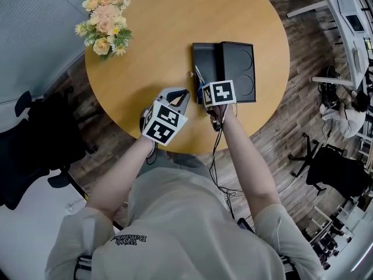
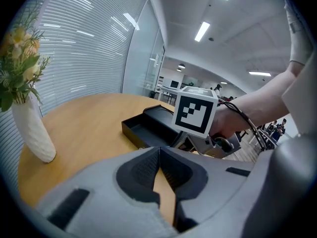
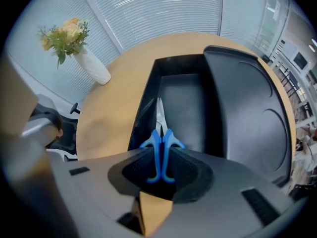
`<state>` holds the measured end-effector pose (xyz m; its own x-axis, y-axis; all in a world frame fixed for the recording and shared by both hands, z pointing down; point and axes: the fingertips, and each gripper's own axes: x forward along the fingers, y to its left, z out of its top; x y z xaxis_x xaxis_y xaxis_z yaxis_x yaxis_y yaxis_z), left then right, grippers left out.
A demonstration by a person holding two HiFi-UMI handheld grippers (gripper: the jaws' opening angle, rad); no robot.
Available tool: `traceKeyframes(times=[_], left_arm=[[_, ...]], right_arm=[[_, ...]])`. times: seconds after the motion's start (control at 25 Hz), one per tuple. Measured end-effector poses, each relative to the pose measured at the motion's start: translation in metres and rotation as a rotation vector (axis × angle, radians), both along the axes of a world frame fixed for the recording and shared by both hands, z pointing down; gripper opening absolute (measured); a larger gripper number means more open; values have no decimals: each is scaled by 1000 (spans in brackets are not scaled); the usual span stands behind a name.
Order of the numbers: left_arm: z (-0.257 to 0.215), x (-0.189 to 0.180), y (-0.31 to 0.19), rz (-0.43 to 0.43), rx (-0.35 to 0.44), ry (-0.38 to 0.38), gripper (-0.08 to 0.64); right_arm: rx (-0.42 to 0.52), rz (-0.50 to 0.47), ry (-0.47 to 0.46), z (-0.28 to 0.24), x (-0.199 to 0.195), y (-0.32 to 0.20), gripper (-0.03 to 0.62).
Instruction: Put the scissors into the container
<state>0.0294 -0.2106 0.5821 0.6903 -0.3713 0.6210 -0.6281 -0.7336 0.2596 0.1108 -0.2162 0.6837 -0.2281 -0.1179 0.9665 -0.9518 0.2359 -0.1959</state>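
Right tongs (image 3: pixel 161 168) clamped on the blue handles of the scissors (image 3: pixel 159 145), blades pointing into the open black container (image 3: pixel 184 100) by its left wall. Left tongs (image 2: pixel 159 168) closed on nothing, near the container's left. Round wooden bench (image 1: pixel 157 34) under the container; vase of flowers (image 1: pixel 105 23) well left of it, black lid (image 1: pixel 240 69) against its right side. Plank floor (image 1: pixel 291 115) around, slatted blinds (image 2: pixel 84 43) beyond.

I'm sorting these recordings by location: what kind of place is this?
Probably an open-plan office: black wheeled office chairs, white desks with monitors and long ceiling light strips.
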Motion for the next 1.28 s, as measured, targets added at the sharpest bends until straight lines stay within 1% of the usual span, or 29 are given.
traceKeyframes(times=[0.2,0.48,0.6,0.76,0.88,1.0,1.12,1.28], left_arm=[[-3,2,6,13,7,15,25],[-11,1,12,-10,15,19,25],[-14,1,11,-19,29,15,25],[-29,3,9,-29,60,13,25],[-45,5,6,-32,94,12,25],[-60,5,5,-40,121,16,25],[-77,5,7,-48,153,26,25],[-104,5,7,-58,207,42,25]], right_arm=[[20,-5,-12,-1,-3,0,137],[77,39,-55,-8,-1,0,135],[128,49,-74,-17,-1,0,135],[217,45,-88,-40,2,-4,133],[301,47,-111,-64,5,-10,114],[425,30,-149,-94,4,-20,110],[548,19,-163,-127,5,-25,97],[673,16,-189,-170,6,-24,77]])
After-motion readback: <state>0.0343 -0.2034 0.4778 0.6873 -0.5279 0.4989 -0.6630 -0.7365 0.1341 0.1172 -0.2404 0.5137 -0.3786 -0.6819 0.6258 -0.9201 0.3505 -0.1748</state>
